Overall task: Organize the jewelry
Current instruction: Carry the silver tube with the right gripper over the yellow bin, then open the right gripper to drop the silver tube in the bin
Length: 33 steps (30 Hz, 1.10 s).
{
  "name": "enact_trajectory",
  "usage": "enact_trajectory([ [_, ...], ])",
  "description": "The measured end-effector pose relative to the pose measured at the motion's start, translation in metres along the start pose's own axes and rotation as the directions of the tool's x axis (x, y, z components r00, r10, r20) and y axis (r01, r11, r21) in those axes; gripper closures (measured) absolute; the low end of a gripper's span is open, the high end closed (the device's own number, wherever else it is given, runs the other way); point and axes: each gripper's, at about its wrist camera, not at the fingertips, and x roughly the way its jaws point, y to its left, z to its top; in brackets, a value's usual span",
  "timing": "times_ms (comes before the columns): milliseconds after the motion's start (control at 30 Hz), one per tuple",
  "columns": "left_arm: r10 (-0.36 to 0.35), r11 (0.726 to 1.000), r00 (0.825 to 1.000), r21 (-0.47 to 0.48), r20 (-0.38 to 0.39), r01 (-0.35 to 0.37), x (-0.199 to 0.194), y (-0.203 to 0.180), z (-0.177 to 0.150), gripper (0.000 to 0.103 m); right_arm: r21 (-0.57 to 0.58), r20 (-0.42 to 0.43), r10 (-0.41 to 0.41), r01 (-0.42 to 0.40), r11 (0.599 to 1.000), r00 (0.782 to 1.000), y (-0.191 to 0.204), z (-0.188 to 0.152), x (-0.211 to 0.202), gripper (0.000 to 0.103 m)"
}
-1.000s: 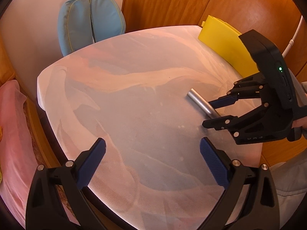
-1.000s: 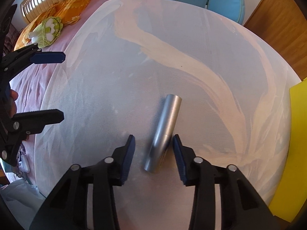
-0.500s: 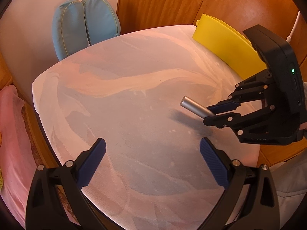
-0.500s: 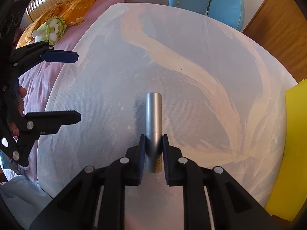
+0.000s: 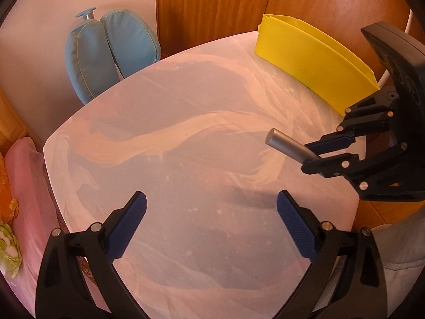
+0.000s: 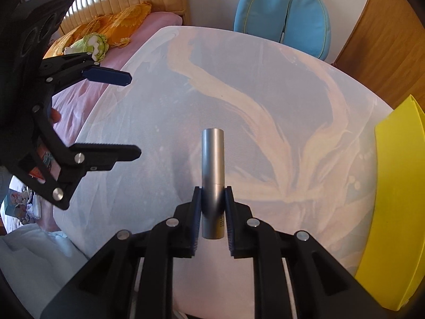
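Right wrist view first: my right gripper (image 6: 212,204) has its blue pads pressed tight against the lower half of a silver metal tube (image 6: 212,170), which juts forward past the fingertips and carries a small gold label near its back end. From the left wrist view I see the tube (image 5: 289,146) clamped in that gripper (image 5: 316,154) and raised clear of the tabletop, its dark shadow lying on the surface below. My left gripper (image 5: 211,218) stands wide open with nothing between its pads, hovering over the near part of the table; in the right wrist view it (image 6: 132,114) sits off to the left, well apart from the tube. Under both lies a pale marbled tabletop (image 5: 172,111) with peach and grey swirls. A yellow folded board (image 5: 313,61) stands along its far right edge, and a blue padded chair back (image 5: 111,53) shows beyond the far corner. A pink bed (image 6: 79,98) lies at the left.
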Motion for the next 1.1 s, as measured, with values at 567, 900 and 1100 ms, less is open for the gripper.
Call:
enact_trajectory([
  [567, -0.006, 0.994, 0.991, 0.109, 0.133, -0.008, -0.01, -0.186, 0.153, 0.007, 0.007, 0.22, -0.039, 0.038, 0.999, 0.975, -0.166, -0.132, -0.149, 0.085],
  [900, -0.099, 0.933, 0.993, 0.353, 0.069, 0.069, 0.046, -0.247, 0.262, 0.007, 0.203, 0.239, -0.067, 0.018, 0.979, 0.969, -0.273, -0.128, -0.15, 0.085],
  [1100, -0.159, 0.898, 0.986, 0.408, -0.046, 0.164, 0.115, -0.248, 0.319, 0.007, 0.306, 0.122, -0.086, 0.045, 0.951, 0.989, -0.333, -0.096, -0.118, 0.085],
])
